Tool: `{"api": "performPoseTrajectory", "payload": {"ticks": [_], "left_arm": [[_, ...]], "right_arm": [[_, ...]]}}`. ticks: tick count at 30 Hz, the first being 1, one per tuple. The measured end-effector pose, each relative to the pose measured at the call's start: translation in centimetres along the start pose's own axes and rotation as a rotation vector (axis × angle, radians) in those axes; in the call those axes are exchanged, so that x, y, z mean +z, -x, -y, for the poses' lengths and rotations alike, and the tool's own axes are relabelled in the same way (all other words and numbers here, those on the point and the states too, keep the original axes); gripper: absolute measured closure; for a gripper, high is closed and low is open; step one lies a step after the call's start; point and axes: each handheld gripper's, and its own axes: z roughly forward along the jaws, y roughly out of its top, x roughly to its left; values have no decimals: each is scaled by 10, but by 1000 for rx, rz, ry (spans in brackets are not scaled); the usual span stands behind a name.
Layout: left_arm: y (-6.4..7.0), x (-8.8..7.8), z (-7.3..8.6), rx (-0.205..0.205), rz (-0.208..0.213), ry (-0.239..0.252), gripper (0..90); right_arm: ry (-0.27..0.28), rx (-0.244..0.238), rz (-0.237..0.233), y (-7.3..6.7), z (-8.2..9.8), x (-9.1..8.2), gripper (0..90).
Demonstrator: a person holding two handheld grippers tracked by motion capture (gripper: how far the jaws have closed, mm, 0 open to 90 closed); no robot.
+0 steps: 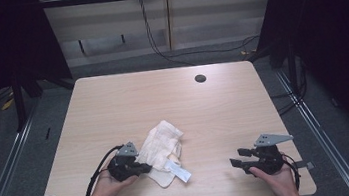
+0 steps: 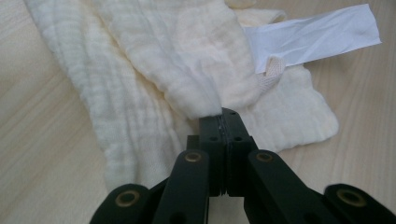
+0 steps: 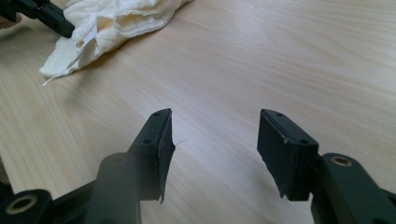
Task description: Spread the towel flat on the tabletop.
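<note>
So the biggest thing is the light wooden table, taking up the middle of the high view, with a small dark round hole near its far edge, upper centre of the frame. Next down is the cream cloth, lying crumpled on the tabletop a bit left of centre in the lower half of that view, with a white paper label sticking out at its lower right end. Over in the left gripper view the cloth fills the upper part of the frame and the label runs off toward the upper right. The left gripper sits at the cloth's lower left edge, jaws pressed together and pinching a fold of the fabric right at the tips. The right gripper is well apart from the cloth, lower right of the high view, resting in a hand on bare wood, jaws spread wide with nothing between them.
</note>
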Motion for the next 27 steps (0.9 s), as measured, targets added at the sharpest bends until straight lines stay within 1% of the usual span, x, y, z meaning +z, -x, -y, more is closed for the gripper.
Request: {"api": "performPoseTrajectory", "payload": {"ticks": [1,2,3,4,5,6,7,8,9,10,13,16,18,20,22,24,27], "left_arm": [[0,-2,1,-6,8,-3,844],[0,-3,2,-2,8,-1,821],[2,-4,3,10,-8,9,792],[2,-7,2,18,-13,10,747],[0,-8,1,10,10,25,724],[0,-9,0,1,20,36,703],[0,-10,0,-4,20,51,678],[-1,-12,-1,-8,25,53,661],[-2,-12,-1,-22,33,73,648],[-3,-14,-1,-33,32,78,633],[-5,-20,-2,-41,25,95,601],[-8,-27,0,-66,28,125,575],[-9,-29,2,-65,11,124,573],[-10,-30,3,-70,7,126,573],[-10,-31,2,-71,-3,142,574],[-11,-32,1,-81,-4,160,583],[-15,-25,-6,-80,-14,156,561]], "right_arm": [[-3,-3,-2,-2,0,1,454],[-10,-11,-5,-3,-1,2,455],[-15,-18,-8,-5,-2,4,459],[-24,-23,-15,-7,-3,6,467],[-28,-33,-17,-10,-5,8,472],[-33,-43,-25,-13,-7,11,486],[-39,-51,-43,-16,-10,14,501],[-47,-63,-59,-19,-13,17,511],[-50,-72,-72,-22,-16,21,526],[-51,-82,-85,-26,-19,26,539],[-64,-117,-113,-36,-31,43,576],[-54,-143,-142,-45,-47,60,606],[-41,-156,-165,-50,-57,71,628],[-44,-170,-177,-55,-65,84,648],[-45,-184,-198,-58,-71,97,669],[-48,-188,-215,-62,-74,109,675],[-75,-200,-228,-67,-76,124,664]]}}
